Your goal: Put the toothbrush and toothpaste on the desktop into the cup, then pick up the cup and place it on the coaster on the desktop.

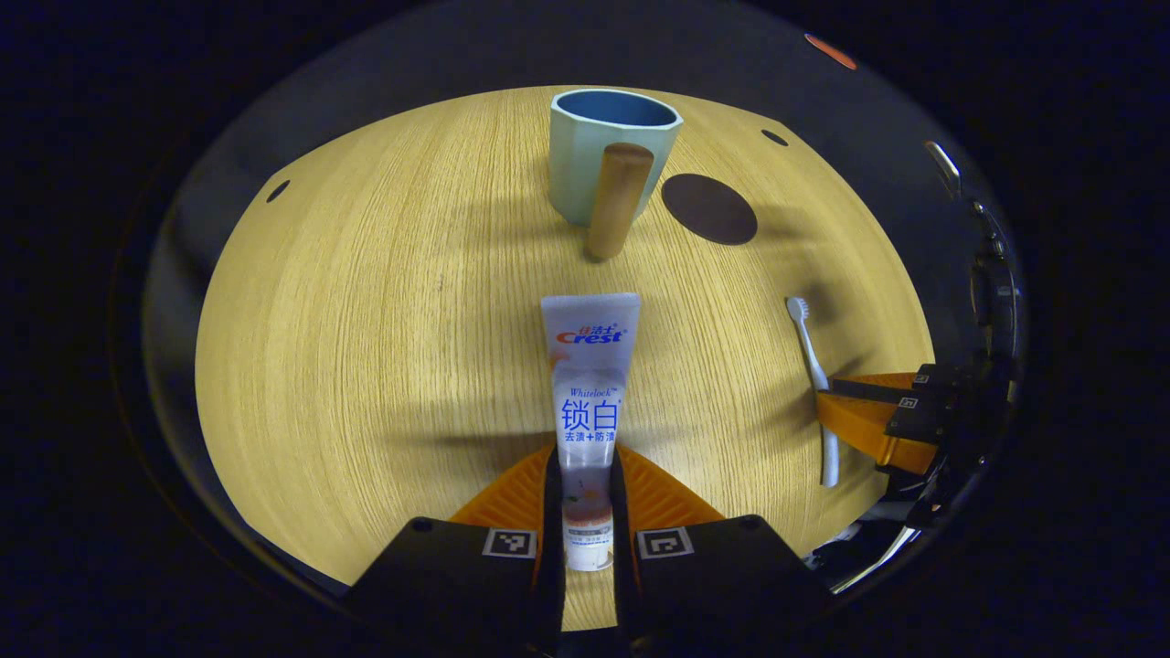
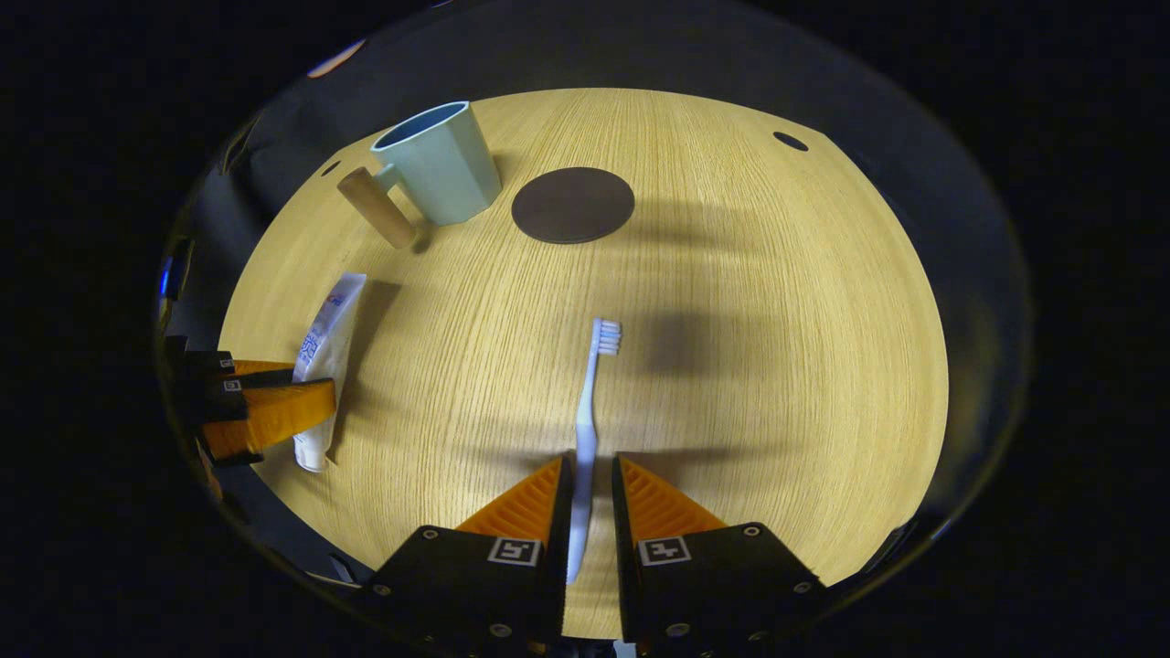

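Along my left gripper view: left gripper (image 1: 585,512), fingers either side of the toothpaste (image 1: 590,393), both seemingly pressed to its lower end; I count it as gripped. Tube lies flat on the desktop (image 1: 366,366), pointing toward the cup (image 1: 611,151). Cup stands upright, empty as far as I can see, its wooden handle (image 1: 619,201) facing me. Coaster (image 1: 709,208) just beside the cup, bare. Toothbrush (image 1: 813,384) to one side, the right gripper (image 1: 877,420) at its handle.

Along my right gripper view: right gripper (image 2: 590,512), fingers straddling the toothbrush (image 2: 590,429) handle with a sliver of gap showing; whether they press it I cannot tell. Brush lies flat, bristles ahead.

Step, by my judgement: first one, both items being grasped, neither yet in the cup. Next move calls for lifting each item, tipping it upright and lowering it inside the rim without knocking the cup over.
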`<control>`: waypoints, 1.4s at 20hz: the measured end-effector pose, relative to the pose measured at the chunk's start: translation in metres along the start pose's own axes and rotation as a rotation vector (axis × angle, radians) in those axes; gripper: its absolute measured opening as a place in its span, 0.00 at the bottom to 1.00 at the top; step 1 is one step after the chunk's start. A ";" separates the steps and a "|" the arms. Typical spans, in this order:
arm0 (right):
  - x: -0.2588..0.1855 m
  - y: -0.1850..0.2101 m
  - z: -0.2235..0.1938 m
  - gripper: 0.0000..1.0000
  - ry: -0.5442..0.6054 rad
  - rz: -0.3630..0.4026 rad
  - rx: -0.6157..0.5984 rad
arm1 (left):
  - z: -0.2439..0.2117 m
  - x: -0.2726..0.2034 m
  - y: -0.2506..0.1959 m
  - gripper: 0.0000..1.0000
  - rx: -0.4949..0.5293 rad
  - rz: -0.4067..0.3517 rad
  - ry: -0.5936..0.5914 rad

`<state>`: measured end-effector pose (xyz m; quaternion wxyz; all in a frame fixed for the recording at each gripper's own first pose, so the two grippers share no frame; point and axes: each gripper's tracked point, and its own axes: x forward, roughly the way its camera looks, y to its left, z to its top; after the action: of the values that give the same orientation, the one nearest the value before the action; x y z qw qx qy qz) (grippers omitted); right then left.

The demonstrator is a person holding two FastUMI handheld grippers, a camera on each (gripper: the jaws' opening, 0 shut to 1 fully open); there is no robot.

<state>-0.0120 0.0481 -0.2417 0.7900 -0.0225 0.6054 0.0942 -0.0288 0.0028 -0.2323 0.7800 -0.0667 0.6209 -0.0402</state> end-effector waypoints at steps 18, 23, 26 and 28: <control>-0.035 0.004 0.037 0.07 -0.280 0.064 0.013 | 0.055 -0.017 0.007 0.26 0.023 -0.054 -0.336; -0.053 0.001 0.054 0.07 -0.425 0.062 0.011 | 0.080 -0.053 0.015 0.26 0.034 -0.043 -0.503; -0.063 -0.002 0.064 0.07 -0.494 0.065 0.018 | 0.094 -0.066 0.022 0.26 0.045 -0.028 -0.614; -0.068 -0.001 0.070 0.06 -0.544 0.074 0.024 | 0.106 -0.079 0.029 0.26 0.049 -0.014 -0.688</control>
<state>0.0384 0.0489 -0.1577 0.9198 0.0350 0.3724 0.1184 0.0562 0.0481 -0.1376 0.9448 -0.0620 0.3199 -0.0356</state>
